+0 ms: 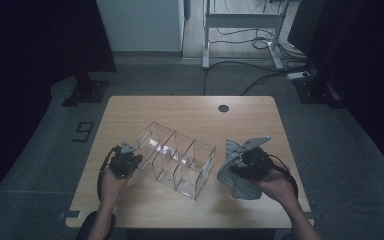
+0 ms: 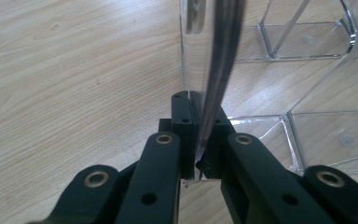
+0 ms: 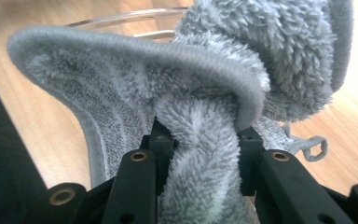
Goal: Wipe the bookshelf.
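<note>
I see 2 black two-jaw grippers, left [image 1: 130, 159] and right [image 1: 236, 166]: brass-ringed screws, grey three-cornered top plates, black trailing cables; bare forearms.

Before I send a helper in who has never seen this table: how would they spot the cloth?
Start at the wooden table and the clear acrylic organizer lying in its middle. Just right of it, the right gripper holds a grey fluffy cloth bunched between its jaws. It is the one soft, opaque thing there; the organizer is rigid and see-through.
</note>
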`<state>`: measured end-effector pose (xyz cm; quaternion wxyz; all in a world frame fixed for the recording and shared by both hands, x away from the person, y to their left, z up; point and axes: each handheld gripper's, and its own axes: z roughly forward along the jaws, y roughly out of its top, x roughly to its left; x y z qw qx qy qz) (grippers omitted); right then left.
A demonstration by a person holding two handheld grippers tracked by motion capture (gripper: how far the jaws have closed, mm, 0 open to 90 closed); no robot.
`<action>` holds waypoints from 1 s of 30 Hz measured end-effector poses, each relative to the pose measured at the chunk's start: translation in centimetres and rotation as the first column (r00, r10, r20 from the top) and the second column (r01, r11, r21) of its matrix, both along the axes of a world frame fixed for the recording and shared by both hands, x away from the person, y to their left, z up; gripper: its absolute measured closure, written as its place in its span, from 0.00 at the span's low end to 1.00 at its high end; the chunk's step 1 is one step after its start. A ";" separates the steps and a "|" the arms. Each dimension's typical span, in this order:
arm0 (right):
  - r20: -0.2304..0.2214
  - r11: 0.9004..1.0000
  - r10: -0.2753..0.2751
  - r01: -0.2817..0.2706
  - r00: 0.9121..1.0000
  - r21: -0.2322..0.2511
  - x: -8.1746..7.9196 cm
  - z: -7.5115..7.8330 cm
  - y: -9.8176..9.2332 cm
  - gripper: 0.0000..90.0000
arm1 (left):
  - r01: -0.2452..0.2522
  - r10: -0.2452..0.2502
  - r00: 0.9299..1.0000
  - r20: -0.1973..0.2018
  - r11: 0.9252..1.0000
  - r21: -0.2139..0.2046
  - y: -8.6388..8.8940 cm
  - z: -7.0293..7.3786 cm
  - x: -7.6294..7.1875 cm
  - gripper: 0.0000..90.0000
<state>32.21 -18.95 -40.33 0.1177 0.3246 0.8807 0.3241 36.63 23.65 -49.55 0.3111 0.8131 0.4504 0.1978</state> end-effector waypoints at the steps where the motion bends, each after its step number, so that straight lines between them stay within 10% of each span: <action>1: 0.003 1.000 -0.011 0.011 1.000 0.002 0.1 0.1 -0.3 0.75 | 0.000 0.000 1.000 -0.001 1.000 0.001 0.0 0.0 0.0 0.96; 18: 0.015 0.981 -0.195 0.195 0.981 -0.021 1.2 0.7 -6.7 0.74 | 0.006 -0.006 1.000 -0.003 1.000 -0.004 0.1 0.0 0.0 0.96; 30: 0.003 0.958 -0.280 0.280 0.960 -0.059 2.2 -1.6 -9.5 0.74 | 0.007 -0.007 1.000 -0.005 1.000 -0.004 0.1 0.0 0.1 0.96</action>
